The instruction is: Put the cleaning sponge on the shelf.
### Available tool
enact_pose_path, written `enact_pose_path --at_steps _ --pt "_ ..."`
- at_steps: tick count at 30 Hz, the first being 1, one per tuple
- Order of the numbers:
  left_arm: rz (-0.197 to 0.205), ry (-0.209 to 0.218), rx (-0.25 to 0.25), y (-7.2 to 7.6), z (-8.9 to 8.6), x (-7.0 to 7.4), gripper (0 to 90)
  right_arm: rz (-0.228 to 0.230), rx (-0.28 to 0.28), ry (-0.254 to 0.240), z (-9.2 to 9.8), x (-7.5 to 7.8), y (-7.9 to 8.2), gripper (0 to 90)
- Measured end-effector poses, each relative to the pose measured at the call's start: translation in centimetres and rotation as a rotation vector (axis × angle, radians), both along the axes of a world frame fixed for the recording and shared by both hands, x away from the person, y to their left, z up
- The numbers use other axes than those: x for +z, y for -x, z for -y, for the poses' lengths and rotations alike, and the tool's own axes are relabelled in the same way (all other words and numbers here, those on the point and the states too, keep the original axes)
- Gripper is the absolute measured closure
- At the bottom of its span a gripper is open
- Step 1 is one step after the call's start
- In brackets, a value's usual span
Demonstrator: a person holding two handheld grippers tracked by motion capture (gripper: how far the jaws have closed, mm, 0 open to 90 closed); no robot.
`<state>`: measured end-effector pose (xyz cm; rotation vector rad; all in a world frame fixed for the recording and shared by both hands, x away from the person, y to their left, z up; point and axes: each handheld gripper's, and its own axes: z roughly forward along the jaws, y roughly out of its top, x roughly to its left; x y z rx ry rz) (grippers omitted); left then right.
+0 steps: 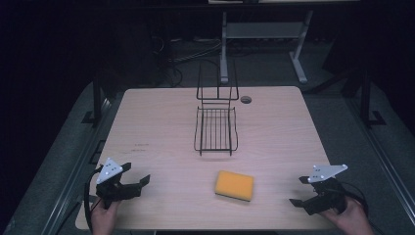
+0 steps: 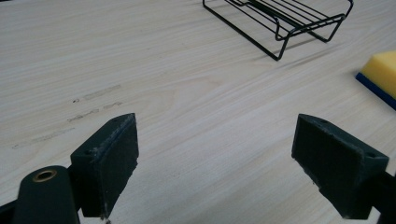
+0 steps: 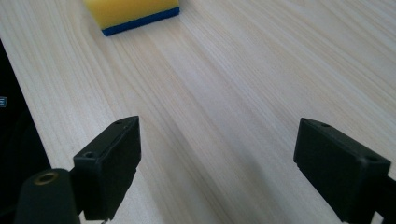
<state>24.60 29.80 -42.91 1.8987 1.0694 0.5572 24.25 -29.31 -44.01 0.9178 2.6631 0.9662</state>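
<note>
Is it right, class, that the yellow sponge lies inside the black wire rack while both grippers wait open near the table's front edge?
Not quite. The high view shows the yellow sponge on the bare table, in front of the wire rack, not inside. Both grippers, left and right, do wait open near the front edge.

From above I see the worktop (image 1: 161, 122) lit evenly while the room around it sinks into near black. Both gripper views are bright; close jaws look soft, and the wire rack (image 2: 285, 21) casts faint shadows.

No legible text on anything
</note>
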Motion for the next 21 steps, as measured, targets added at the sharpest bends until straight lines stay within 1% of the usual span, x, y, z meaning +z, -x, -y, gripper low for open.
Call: enact_pose_path --at_steps 6,8,11,15,18,21 --pt "0.000 -0.001 0.002 0.1 0.1 0.0 14.1 -0.004 0.020 0.001 -0.4 -0.1 -0.2 14.5" --pt "0.002 -0.002 0.000 0.1 0.0 0.0 14.1 -0.014 0.034 0.015 -0.9 -0.1 -0.3 14.5" --pt "0.001 -0.005 0.000 0.1 -0.1 0.0 14.1 -0.014 0.045 0.014 -1.3 0.0 -0.3 14.5" --pt "0.003 0.005 0.010 0.1 -0.5 0.0 14.0 -0.021 0.073 0.016 -2.2 0.2 -0.7 14.5" --pt "0.004 0.010 0.019 0.2 -0.6 0.0 14.0 -0.033 0.092 0.037 -3.0 0.4 -1.0 14.5" --pt "0.008 0.008 0.016 0.3 -0.6 0.0 14.1 -0.034 0.101 0.037 -3.3 0.5 -1.0 14.5"
